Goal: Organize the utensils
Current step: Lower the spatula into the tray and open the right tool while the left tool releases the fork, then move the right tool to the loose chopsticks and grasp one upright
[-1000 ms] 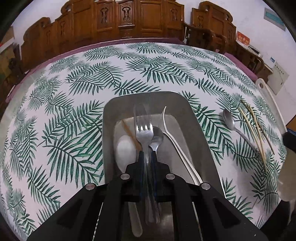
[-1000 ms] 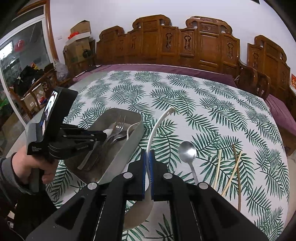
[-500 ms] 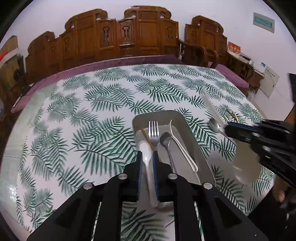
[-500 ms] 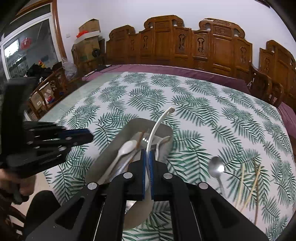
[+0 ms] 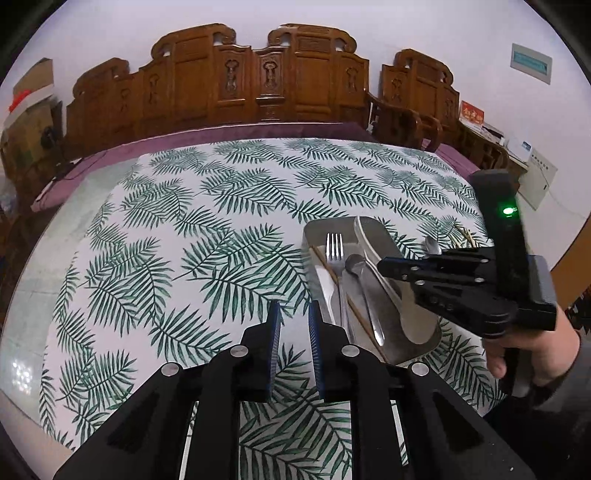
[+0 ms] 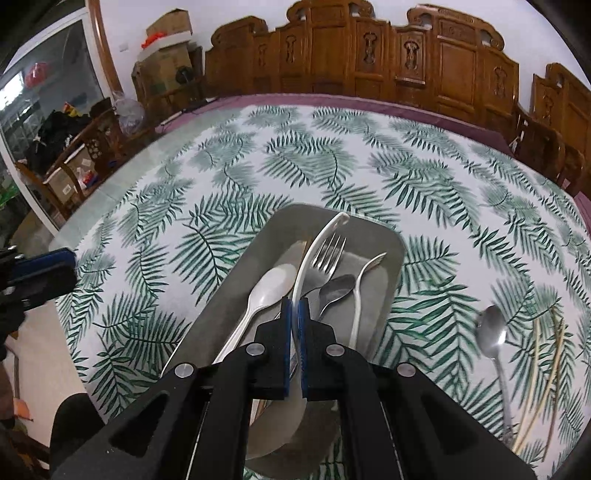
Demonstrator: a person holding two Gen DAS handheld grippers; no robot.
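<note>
- The white ladle (image 6: 314, 254) was clenched in my right tongs (image 6: 294, 325), its handle rising toward the frame's centre over the metal tray (image 6: 391, 251).
- In that tray lay a white spoon (image 6: 271, 284), a fork (image 6: 328, 251) and a small metal spoon (image 6: 336, 288).
- My left tongs (image 5: 294, 332) stood released, nothing between them, lower centre, just left of the tray.
- Right of the tray, a metal spoon (image 6: 491, 328) and chopsticks (image 6: 546, 373) lay on the leaf-print tablecloth (image 6: 221, 177).

Carved wooden chairs (image 5: 266, 77) and perhaps cardboard boxes (image 6: 166, 33) behind the leaf-print tablecloth (image 5: 207, 236).
</note>
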